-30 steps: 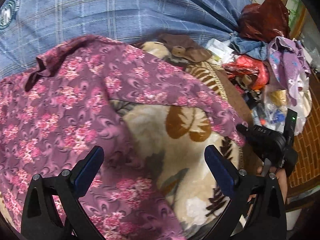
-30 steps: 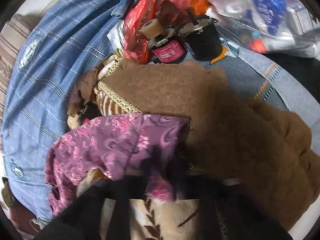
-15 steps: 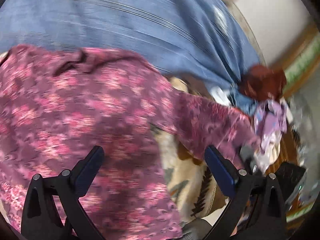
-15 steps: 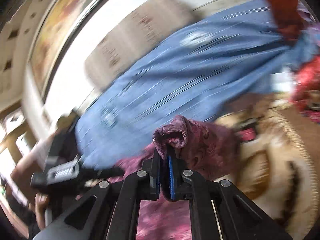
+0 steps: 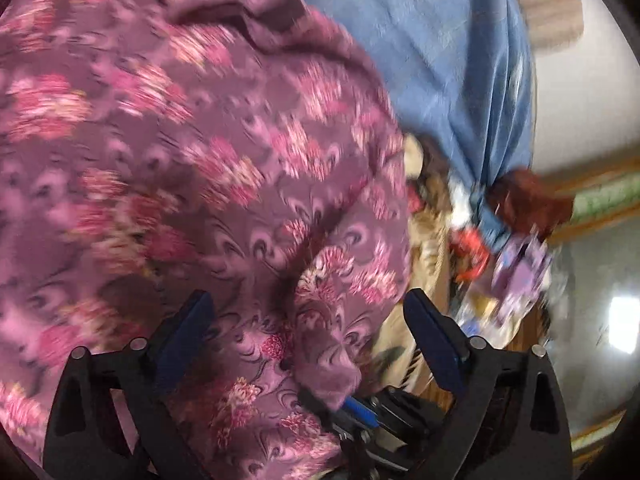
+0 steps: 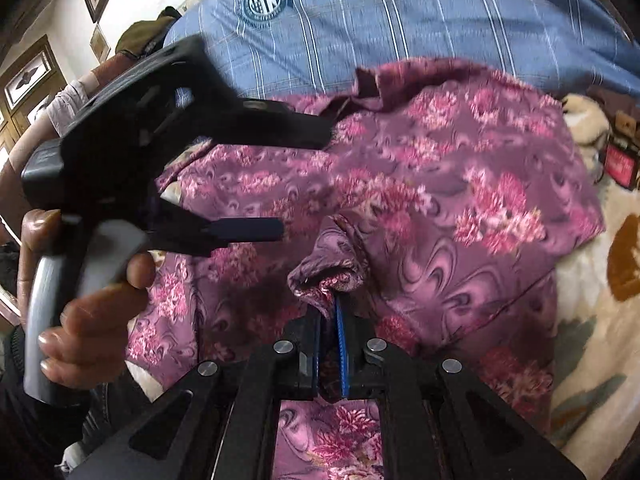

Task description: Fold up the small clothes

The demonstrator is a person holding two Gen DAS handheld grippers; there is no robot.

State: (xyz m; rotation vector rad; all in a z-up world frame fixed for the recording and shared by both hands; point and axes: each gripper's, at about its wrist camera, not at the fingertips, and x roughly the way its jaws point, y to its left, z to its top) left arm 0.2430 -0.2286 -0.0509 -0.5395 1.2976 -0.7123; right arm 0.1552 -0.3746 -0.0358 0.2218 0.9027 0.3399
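Note:
A purple floral garment lies spread over the blanket and fills most of both views. My right gripper is shut on a bunched edge of this garment, with cloth puffing out above its blue pads; it also shows low in the left wrist view. My left gripper is open and empty, hovering over the garment, its fingers wide apart. In the right wrist view it is at the left, held by a hand.
A blue striped cloth lies beyond the garment. A cream blanket with brown leaves is at the right. A heap of clothes and bags sits at the right in the left wrist view, beside a wall and wooden trim.
My right gripper has carried the garment's edge from the right side across toward the left gripper, doubling the cloth over. The left gripper stayed open and swung over the garment.

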